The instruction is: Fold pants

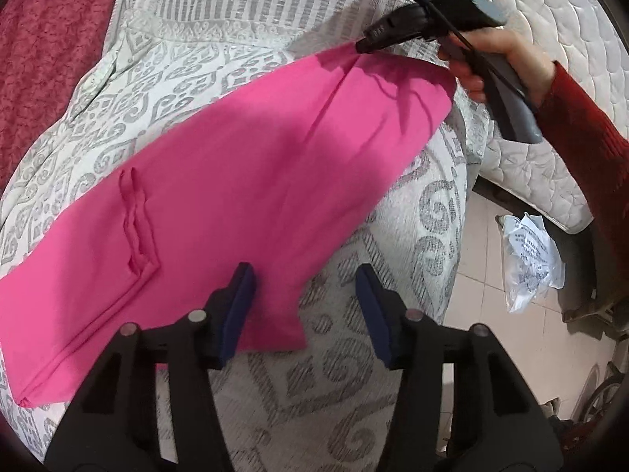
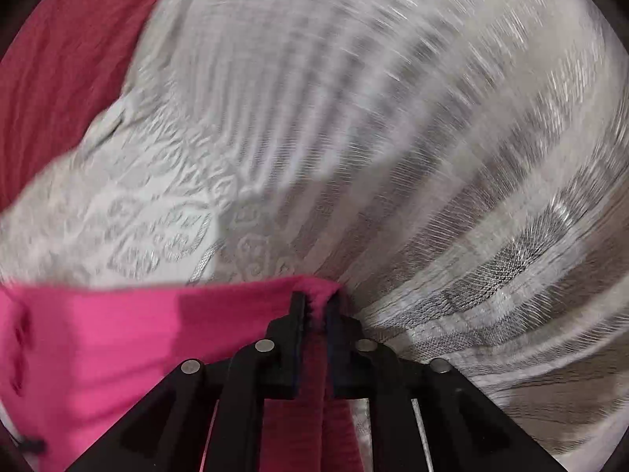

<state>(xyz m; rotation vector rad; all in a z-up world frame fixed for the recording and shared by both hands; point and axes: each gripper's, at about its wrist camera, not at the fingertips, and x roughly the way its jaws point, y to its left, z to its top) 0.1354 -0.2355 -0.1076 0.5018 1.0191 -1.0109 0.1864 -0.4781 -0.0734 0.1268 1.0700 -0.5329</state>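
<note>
The pink pants (image 1: 243,181) lie spread across the patterned bedspread (image 1: 393,385) — thin, limp cloth that looks light and will likely sag wherever it is unsupported, so edges and corners seem the best holds. The right gripper (image 2: 316,306) is clamped on one bunched edge. The left gripper (image 1: 304,306) hovers with jaws spread over the near corner — empty.

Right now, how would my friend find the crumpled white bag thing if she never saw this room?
Start at the bed with the grey-and-white swirl-patterned cover, where the bright pink pants lie. Look down past its right edge to the pale tiled floor. The crumpled white plastic bag with dark printing lies there, the only loose thing on those tiles.
</note>
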